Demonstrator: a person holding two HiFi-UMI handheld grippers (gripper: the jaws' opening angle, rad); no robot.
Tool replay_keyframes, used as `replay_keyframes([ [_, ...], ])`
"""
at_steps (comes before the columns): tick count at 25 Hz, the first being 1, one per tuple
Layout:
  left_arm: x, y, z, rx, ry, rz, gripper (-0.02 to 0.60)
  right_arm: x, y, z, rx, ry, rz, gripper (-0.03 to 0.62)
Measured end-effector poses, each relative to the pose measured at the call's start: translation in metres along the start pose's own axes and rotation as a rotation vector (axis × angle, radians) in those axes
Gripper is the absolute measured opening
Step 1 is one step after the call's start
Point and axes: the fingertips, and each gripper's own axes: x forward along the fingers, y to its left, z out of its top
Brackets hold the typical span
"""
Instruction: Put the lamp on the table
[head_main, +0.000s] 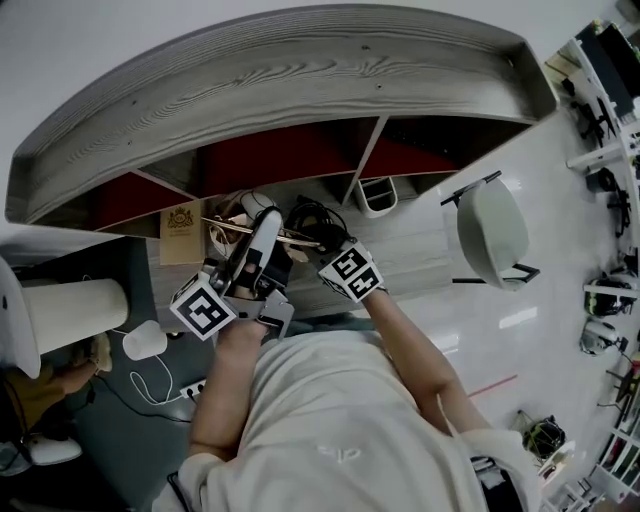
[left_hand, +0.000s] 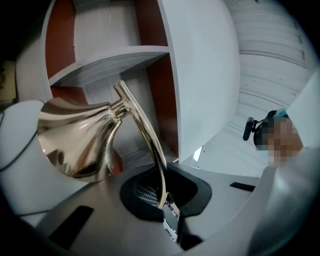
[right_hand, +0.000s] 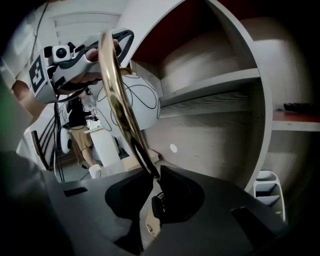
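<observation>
While both tools are clamped on it, the gold-coloured metal lamp (left_hand: 82, 132) hangs off any support. It is low in front of the red-backed shelf compartments (head_main: 270, 155), beneath the overhanging top of the curved grey wooden surface (head_main: 300, 70), and is not yet set on that surface.

Left tool (left_hand: 167, 212): jaws fully closed on the thin curved stem (left_hand: 145, 135), on the stretch nearer the flared cone-shaped shade (left_hand: 62, 150).

Right tool (right_hand: 152, 192): jaws part-closed, pinching the same stem further from the shade. A pale round shape below the jaws may be the base; this is uncertain.

Hazards, as judged:

1. Rotation in the grip. The stem is narrow, round and polished, and the shade sits well off its line. The shade's weight could turn the stem between the pads and swing the shade downward.
2. Strike on the overhang. The lamp sits under the lip of the surface. A straight lift would likely drive the shade or stem into that edge, so it has to come outward first.
3. Bending. Two grips share one slender stem. If the person's hands move unevenly, the stem takes the strain.
4. Toppling on release. With the shade offset, the lamp may tip if the base lands tilted or near the rim.
</observation>
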Motion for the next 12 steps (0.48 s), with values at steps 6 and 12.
replay_keyframes([
  [6, 0.002, 0.022, -0.012, -0.011, 0.042, 0.046, 0.015, 0.018, -0.007, -0.013, 0.033, 0.038, 0.009, 0.067],
  [12, 0.004, 0.040, -0.014, -0.045, 0.043, 0.070, 0.015, 0.027, -0.014, -0.025, 0.048, 0.054, 0.023, 0.068],
])
